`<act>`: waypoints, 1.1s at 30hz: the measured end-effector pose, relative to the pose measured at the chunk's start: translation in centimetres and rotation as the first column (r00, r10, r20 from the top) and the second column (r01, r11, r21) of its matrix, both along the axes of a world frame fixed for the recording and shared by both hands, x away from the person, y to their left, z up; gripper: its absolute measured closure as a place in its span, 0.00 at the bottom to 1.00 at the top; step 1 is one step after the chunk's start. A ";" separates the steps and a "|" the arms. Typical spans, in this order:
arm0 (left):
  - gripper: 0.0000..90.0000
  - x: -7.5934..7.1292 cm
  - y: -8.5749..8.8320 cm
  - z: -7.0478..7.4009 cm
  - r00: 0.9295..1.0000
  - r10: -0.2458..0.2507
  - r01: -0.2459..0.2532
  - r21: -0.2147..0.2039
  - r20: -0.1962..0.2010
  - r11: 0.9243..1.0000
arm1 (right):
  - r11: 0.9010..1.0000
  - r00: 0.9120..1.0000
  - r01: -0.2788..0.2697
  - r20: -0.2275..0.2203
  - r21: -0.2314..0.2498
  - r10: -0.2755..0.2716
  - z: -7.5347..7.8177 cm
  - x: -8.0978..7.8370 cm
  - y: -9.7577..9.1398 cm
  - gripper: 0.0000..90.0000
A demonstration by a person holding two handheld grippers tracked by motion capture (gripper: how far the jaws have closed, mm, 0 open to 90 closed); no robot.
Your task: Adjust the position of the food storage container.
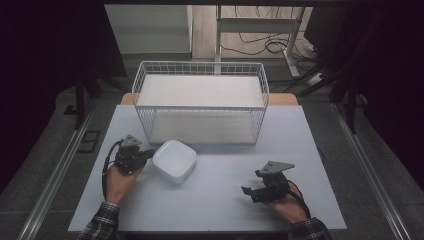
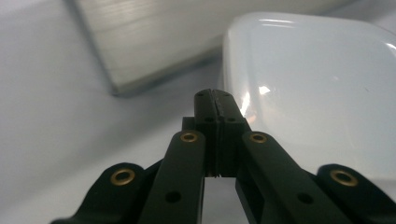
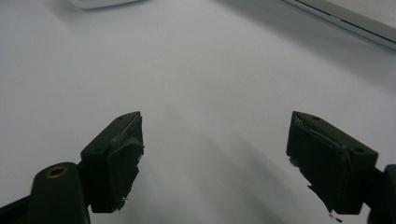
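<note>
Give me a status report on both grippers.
Left gripper shut, empty, beside shallow white square dish. Right gripper open over bare table. Nothing between them.

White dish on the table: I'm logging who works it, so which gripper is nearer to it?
Left. The left gripper, jaws shut, sits right at the white dish's near-left edge. The right gripper, jaws open, rests well off to the dish's right, over bare table.

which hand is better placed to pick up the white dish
Left, probably. The left gripper sits right at the edge of the white dish, jaws shut and pointing at its rim. The right gripper is open but rests well apart from the dish on bare table.
</note>
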State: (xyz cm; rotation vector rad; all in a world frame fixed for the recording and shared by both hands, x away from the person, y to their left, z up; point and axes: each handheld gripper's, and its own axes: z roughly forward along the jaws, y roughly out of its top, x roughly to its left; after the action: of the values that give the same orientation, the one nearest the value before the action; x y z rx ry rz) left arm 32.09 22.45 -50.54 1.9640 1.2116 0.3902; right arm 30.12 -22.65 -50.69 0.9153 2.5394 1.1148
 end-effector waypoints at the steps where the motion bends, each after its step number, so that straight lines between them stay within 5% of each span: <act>1: 1.00 -0.2 -0.3 0.0 1.000 -0.008 0.008 -0.001 -0.001 1.000 | 1.000 1.000 -0.002 0.000 0.000 0.002 0.0 0.0 0.0 0.22; 4: 1.00 -1.0 -1.3 0.0 0.999 -0.033 0.033 0.021 0.000 0.999 | 1.000 1.000 -0.008 -0.002 0.001 0.008 0.1 0.1 0.1 0.24; 7: 1.00 -0.5 -1.8 -0.3 0.999 0.024 -0.029 0.155 0.037 0.987 | 1.000 1.000 -0.009 -0.006 0.005 0.009 0.1 0.2 0.2 0.27; 11: 1.00 0.3 -1.7 -0.9 1.000 -0.028 0.029 0.035 -0.012 0.999 | 0.999 0.998 0.016 -0.061 0.052 -0.013 0.2 0.6 0.6 0.30; 17: 1.00 -0.7 -3.3 -1.0 0.996 -0.083 0.086 0.072 -0.038 0.994 | 0.999 0.997 0.014 -0.072 0.051 -0.010 0.4 1.4 1.7 0.44; 25: 1.00 -2.2 -5.3 -0.9 0.992 -0.119 0.121 0.046 -0.044 0.992 | 0.999 0.997 -0.050 -0.058 0.005 0.050 0.7 2.6 3.9 0.66; 33: 1.00 -3.3 -8.2 -0.7 0.984 -0.177 0.176 0.099 0.000 0.979 | 0.998 0.997 -0.070 -0.035 0.000 0.070 0.9 3.3 5.7 0.80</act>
State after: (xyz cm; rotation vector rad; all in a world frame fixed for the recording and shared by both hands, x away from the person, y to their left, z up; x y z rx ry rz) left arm 28.82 14.23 -51.28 2.1333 1.0193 0.3732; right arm 33.42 -17.00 -49.80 0.8594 2.6186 1.1265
